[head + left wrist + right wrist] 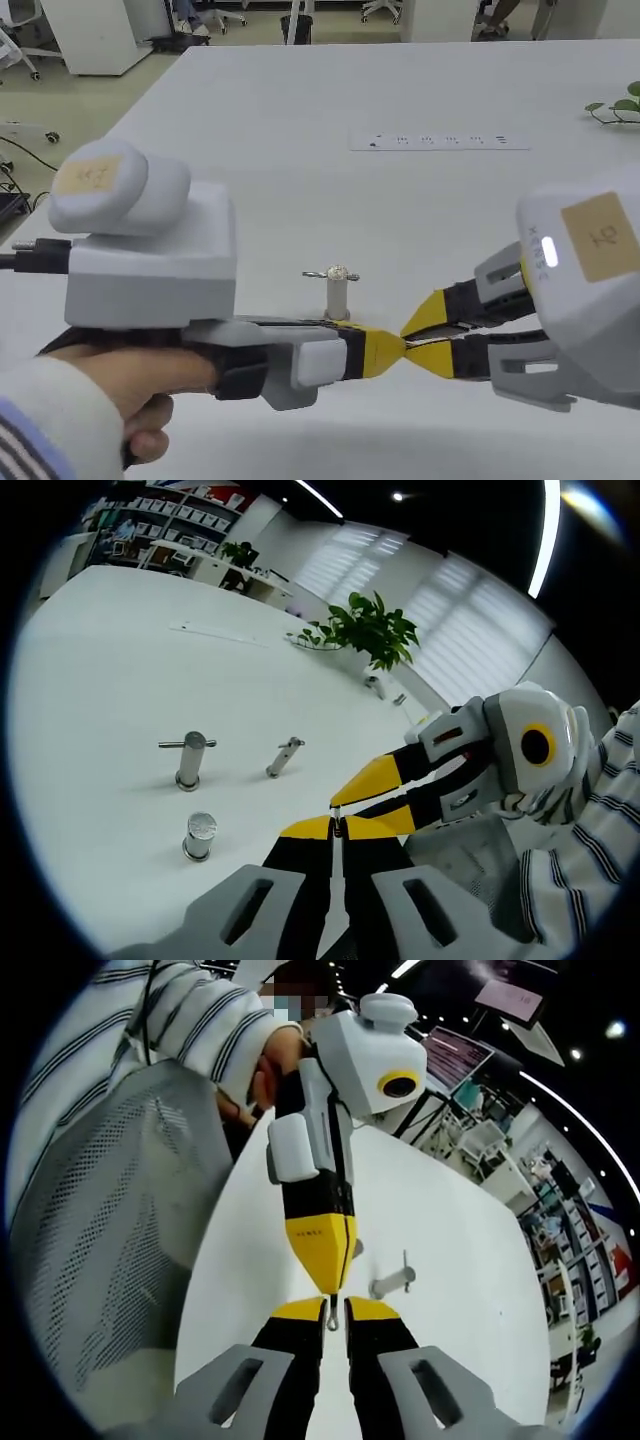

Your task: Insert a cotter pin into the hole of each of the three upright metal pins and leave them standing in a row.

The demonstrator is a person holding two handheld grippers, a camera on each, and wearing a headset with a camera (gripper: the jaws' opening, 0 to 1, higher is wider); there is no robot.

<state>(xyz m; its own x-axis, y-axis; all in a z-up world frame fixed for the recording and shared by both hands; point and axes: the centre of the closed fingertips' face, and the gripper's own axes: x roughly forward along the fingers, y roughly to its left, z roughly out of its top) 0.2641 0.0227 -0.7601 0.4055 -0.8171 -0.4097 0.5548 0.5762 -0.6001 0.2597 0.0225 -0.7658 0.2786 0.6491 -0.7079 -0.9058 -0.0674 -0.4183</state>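
Pinched shut on cotter pin (331, 1320): left gripper (337, 828), right gripper (336, 1305), tip to tip, just near of fitted metal pin (338, 292). Risk: dropped at handover if released early; knocking bare metal pin (200, 835) over.

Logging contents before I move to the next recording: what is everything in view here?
Table: 1, white, under everything.
Metal pins: 3, silver, on the table; two have cotter pins through them, one is bare.
Cotter pins: 3, silver; two through metal pins, one at the meeting gripper tips.
Power strip: 1, white, far side of the table.
Plant: 1, green, far right of the table.
Mesh chair: 1, grey, beside the person.
Left gripper: 1, grey with yellow-black jaws, shut on the loose cotter pin, it seems.
Right gripper: 1, same colours, shut on that pin's loop.
Hand: 1, striped sleeve, holding the left gripper.
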